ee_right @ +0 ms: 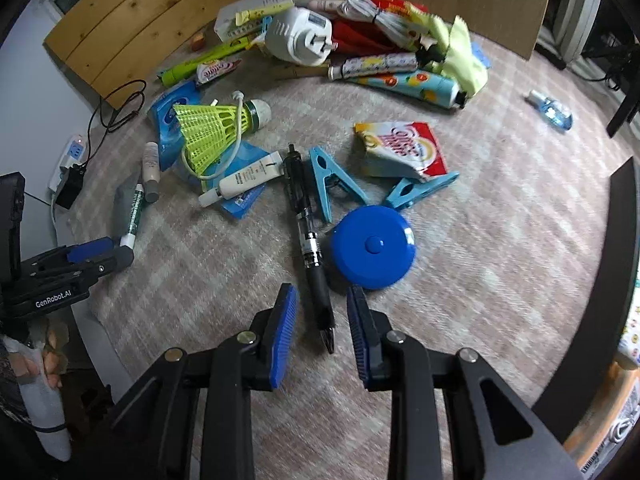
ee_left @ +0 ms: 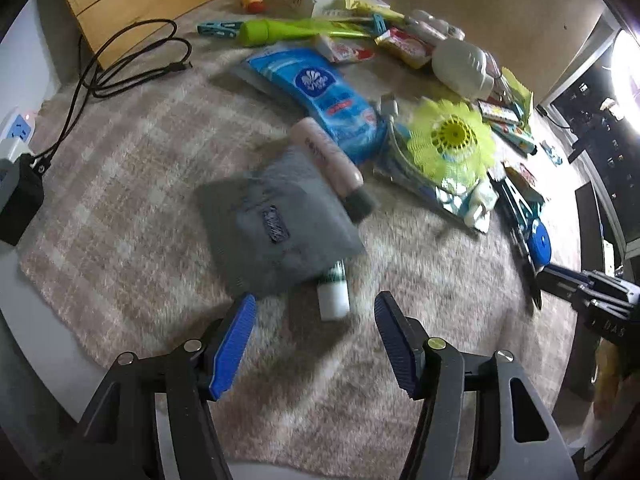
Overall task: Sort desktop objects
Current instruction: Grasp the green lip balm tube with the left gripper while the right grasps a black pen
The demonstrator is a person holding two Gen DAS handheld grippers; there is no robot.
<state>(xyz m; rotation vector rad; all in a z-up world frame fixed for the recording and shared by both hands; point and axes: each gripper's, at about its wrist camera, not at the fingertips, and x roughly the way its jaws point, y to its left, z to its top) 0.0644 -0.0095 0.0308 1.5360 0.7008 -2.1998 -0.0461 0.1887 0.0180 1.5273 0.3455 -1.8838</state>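
Note:
My left gripper (ee_left: 316,300) is open and hangs just over the white end of a green-and-white marker (ee_left: 334,296), which pokes out from under a grey pouch (ee_left: 272,228). A pink tube (ee_left: 328,156) lies across the pouch's far corner. In the right wrist view, my right gripper (ee_right: 322,292) is open with the rubber grip of a black pen (ee_right: 306,216) lying between its pads; a gap shows on both sides. A blue round tape measure (ee_right: 372,246) touches the pen's right side. The left gripper (ee_right: 100,254) shows at the left edge there.
Everything lies on a beige checked mat (ee_right: 500,240). Two blue clips (ee_right: 324,180), a red-and-white sachet pack (ee_right: 400,148), a yellow shuttlecock (ee_right: 208,128), a white tube (ee_right: 244,180) and a blue tissue pack (ee_left: 320,88) lie nearby. A pile with a white plug adapter (ee_right: 300,36) sits by wooden boards (ee_right: 132,24). Black cables (ee_left: 120,64) run left.

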